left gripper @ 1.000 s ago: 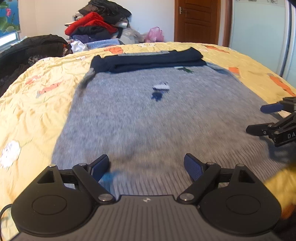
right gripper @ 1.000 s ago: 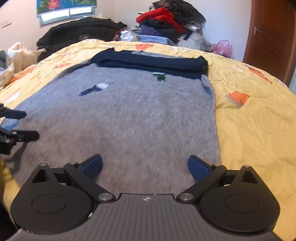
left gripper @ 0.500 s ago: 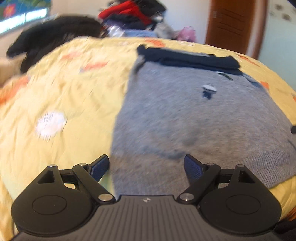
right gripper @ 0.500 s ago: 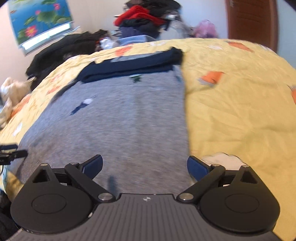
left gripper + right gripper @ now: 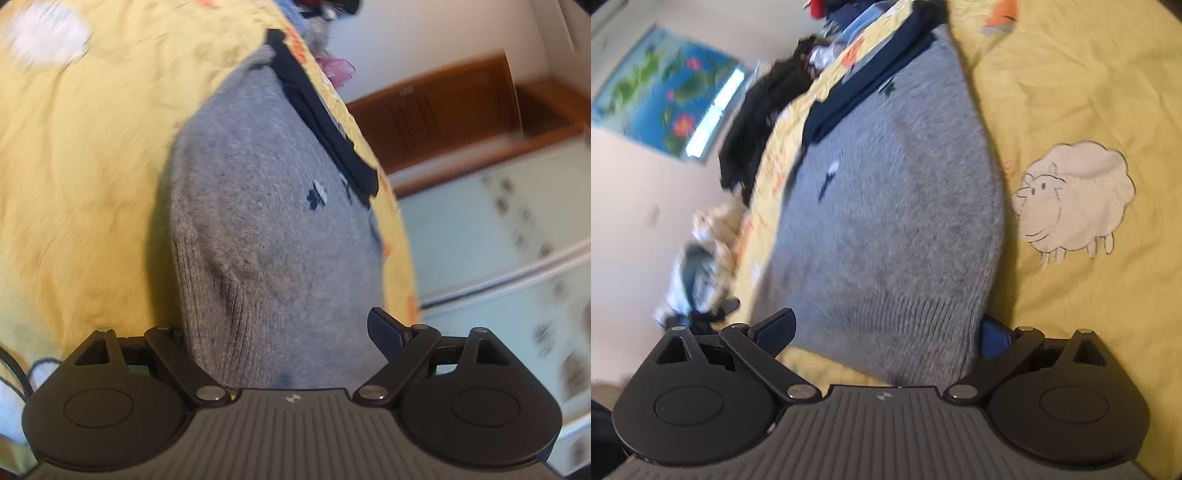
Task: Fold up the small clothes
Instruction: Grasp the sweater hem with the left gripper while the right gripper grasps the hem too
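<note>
Grey knitted sweater is laid flat on the yellow quilt, with its navy sleeves folded across the far, upper end and its ribbed hem nearest both cameras. The left gripper is rolled on its side at the hem's left corner: its jaws are spread wide, one blue pad is seen above the knit, and the other finger is hidden behind the raised fabric edge, so the corner appears to be straddled but not yet pinched. The right gripper is turned the mirrored way at the hem's right corner, jaws likewise apart, one fingertip over the cloth and the other fingertip tucked at the sweater's edge beside the quilt's printed sheep.

The step in hand is judged to be the seizing of both hem corners for a fold toward the sleeves. It is best done if both layers of the ribbing are taken well inside each pair of fingers before closing, and if the quilt beneath is left out of the bite. The lower fingers should be slid under the knit rather than pushed into it, since the hem is already bunched slightly at the left. Both closures are best made together, so that the hem is lifted level and the fold line is kept straight.
</note>
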`<state>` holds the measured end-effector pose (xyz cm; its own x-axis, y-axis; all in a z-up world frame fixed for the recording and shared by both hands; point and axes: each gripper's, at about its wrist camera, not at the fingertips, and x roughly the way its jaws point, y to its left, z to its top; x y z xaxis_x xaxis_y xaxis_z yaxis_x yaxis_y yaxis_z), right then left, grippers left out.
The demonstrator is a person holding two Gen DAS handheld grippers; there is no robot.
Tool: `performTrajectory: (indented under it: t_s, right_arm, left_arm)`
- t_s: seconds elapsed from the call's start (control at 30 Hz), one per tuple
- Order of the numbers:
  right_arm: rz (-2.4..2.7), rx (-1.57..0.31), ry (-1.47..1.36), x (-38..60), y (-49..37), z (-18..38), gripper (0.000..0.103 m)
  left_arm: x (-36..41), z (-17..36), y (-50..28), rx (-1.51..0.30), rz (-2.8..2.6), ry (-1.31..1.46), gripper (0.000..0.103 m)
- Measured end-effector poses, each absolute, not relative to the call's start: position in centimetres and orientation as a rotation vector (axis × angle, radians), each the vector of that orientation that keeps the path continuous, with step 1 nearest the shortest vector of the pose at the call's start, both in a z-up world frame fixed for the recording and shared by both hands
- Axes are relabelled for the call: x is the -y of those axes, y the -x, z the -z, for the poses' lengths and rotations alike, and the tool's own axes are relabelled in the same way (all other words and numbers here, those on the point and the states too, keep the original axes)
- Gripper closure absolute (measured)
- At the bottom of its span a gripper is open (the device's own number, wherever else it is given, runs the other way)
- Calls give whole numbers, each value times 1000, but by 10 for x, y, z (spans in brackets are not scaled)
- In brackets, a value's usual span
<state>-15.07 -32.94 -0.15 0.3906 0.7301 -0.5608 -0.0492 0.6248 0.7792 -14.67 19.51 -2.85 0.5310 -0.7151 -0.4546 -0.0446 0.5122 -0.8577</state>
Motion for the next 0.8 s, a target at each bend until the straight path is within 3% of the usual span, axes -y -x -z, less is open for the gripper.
performTrajectory:
  t_s: [0.07,0.13,0.17,0.2,0.23,0.3,0.33,0.43,0.6,0.8]
  right_arm:
    - [-558,-1052,-857,336,147,8,5]
    - [-555,-1032,-908,337,144,11,13]
    - [-554,-1033,-899,335,142,12,24]
    - [-548,-1041,-874,332,140,14,40]
    - [-541,-1048,-845,331,139,15,49]
    - [-516,-1066,-809,329,136,19,83]
    - [-504,-1074,-793,329,136,22,87]
    - [-505,-1053,-797,337,140,25,88]
    - [-481,-960,-740,357,146,-1,90]
    - [-454,-1035,-788,373,147,27,89]
  left_arm:
    - [-201,31,144,-947,481,1030,15]
    - [-201,31,142,-965,466,1039,19]
    - [-200,31,140,-982,456,1022,25]
    - [-199,30,139,-989,456,1003,26]
    - [-199,30,139,-989,457,996,28]
    - [-201,30,139,-995,442,987,41]
    - [-203,32,138,-999,438,985,50]
    - [-207,36,138,-1030,425,951,95]
    - [-205,2,150,-919,508,818,96]
    - [-214,33,147,-1044,424,797,96]
